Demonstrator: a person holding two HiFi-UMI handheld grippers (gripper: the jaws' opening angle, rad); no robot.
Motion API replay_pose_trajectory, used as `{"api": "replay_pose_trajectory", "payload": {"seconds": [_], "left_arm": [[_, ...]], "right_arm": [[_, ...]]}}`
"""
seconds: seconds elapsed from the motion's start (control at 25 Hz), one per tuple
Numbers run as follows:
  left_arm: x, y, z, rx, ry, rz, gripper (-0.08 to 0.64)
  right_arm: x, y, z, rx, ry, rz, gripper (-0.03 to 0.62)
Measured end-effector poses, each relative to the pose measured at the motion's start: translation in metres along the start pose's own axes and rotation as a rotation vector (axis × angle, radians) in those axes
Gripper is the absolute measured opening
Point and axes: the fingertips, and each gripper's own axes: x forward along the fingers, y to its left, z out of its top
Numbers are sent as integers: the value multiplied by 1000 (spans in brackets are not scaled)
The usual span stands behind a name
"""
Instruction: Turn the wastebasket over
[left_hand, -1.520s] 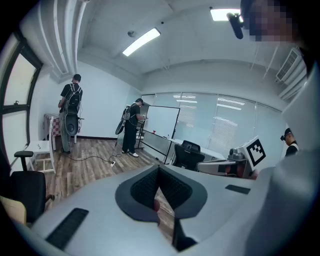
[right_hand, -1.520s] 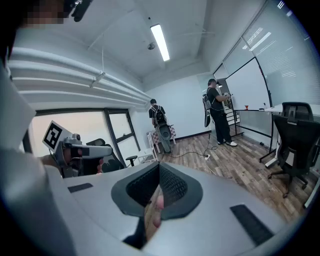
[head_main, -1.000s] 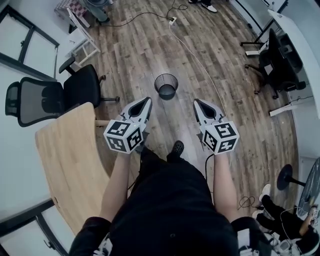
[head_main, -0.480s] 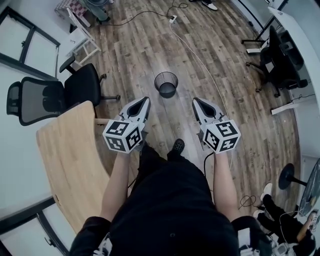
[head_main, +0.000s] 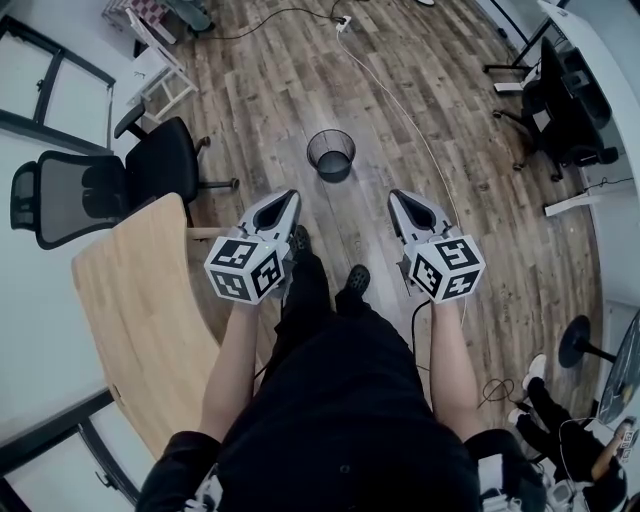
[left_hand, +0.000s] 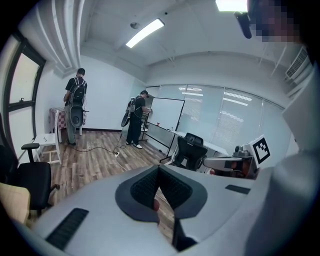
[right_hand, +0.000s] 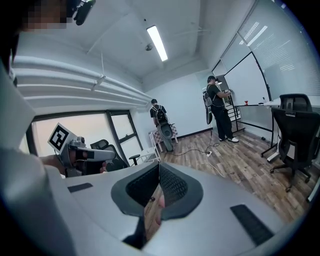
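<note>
Closing the gap comes first: the wastebasket (head_main: 331, 154) stands mouth-up on the floor (head_main: 420, 110) in the upper middle of the head view, well apart from you. Your left gripper (head_main: 290, 198) and right gripper (head_main: 395, 198) are both pressed together and empty, so spread one before reaching the rim. Neither gripper view shows the basket, and its contents are too dark to tell.

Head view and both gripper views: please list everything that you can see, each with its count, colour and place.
wastebasket: one, black mesh, upright, centre, ahead of the person
floor: one, brown wood planks, throughout
office chair: one, black, left, beside the table
second office chair: one, black, upper right
table: one, light wood, left
cable: one, white, beyond the wastebasket
people: two, dark clothes, standing at the far wall
left gripper: one, grey, shut, empty
right gripper: one, grey, shut, empty
</note>
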Motion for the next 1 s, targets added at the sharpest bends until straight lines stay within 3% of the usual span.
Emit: {"api": "replay_pose_trajectory", "payload": {"seconds": [0.44,1.0], "left_arm": [[21,28,5,7,17,-18,17],[61,144,48,-40,29,-38,17]], "right_arm": [[25,-11,1,15,33,-57,32],[136,-8,37,21,74,-116,32]]}}
